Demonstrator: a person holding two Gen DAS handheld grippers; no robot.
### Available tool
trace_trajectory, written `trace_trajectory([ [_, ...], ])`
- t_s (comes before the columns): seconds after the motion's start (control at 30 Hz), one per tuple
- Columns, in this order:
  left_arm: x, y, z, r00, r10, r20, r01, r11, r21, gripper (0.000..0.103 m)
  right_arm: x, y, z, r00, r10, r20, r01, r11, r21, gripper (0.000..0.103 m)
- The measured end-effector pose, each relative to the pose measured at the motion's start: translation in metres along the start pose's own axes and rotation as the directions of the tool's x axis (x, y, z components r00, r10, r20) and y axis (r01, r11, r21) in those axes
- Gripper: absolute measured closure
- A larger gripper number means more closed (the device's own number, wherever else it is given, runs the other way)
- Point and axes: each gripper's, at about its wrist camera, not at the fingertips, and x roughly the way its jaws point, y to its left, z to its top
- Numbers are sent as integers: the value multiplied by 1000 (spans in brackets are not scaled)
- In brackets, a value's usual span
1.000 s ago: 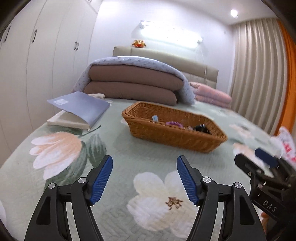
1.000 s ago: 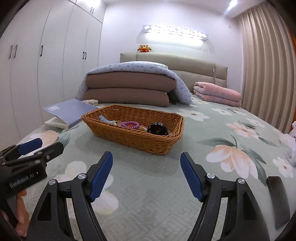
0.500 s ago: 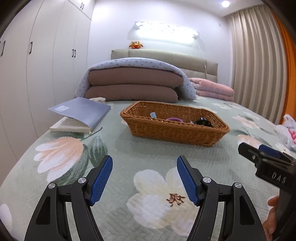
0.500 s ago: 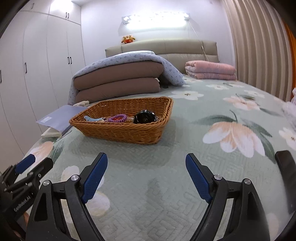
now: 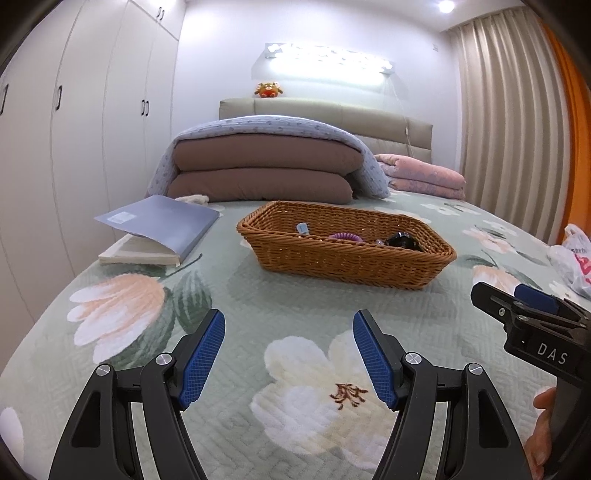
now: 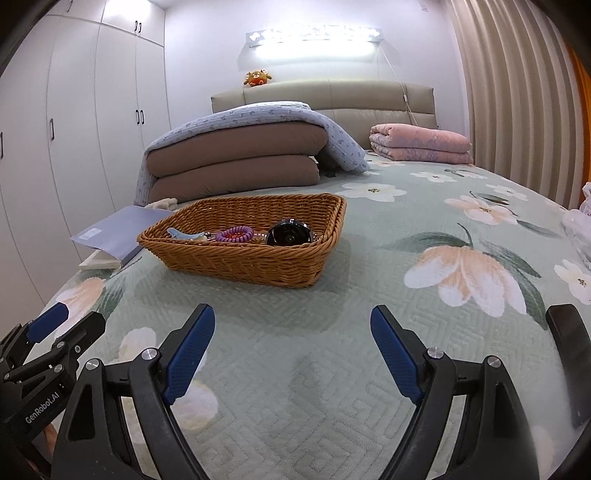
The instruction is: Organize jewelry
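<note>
Ahead at twelve o'clock, the wicker basket [image 6: 255,243] sits on the flowered bed [image 6: 424,332], holding a purple coil band [image 6: 236,234], black watch [image 6: 290,234] and blue clip [image 6: 177,232]. Left gripper [image 5: 288,354] and right gripper [image 6: 291,354] hover, jaws spread, nothing between them.

Pretty clearly a bedroom in someone's home. There's a big bed [image 6: 332,369] with a green floral quilted cover, a padded headboard [image 6: 351,96] with a little plush toy [image 6: 257,78] sitting on top, folded duvets [image 5: 266,173] stacked by it, white floor-to-ceiling wardrobes [image 5: 92,110] along the left wall, beige curtains [image 6: 517,92] on the right, and a light bar [image 6: 314,35] over the headboard.
</note>
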Motion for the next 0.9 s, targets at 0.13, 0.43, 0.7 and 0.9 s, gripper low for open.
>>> trace_trajectory([
  [0.13,-1,-4,0,1000,2,3,-2,1000,14,30,0,0,0,1000,0,-1,0,1000,-2,16],
  [0.43,-1,-4,0,1000,1,-5,-1,1000,13,30,1,1,-1,1000,-3,-7,3,1000,-5,16],
  [0.7,0,-6,0,1000,1,-11,-1,1000,23,30,1,2,-1,1000,-2,-9,2,1000,-6,16],
  [0.9,1,-8,0,1000,3,-14,-3,999,33,30,1,2,-1,1000,-2,-11,2,1000,-6,16],
])
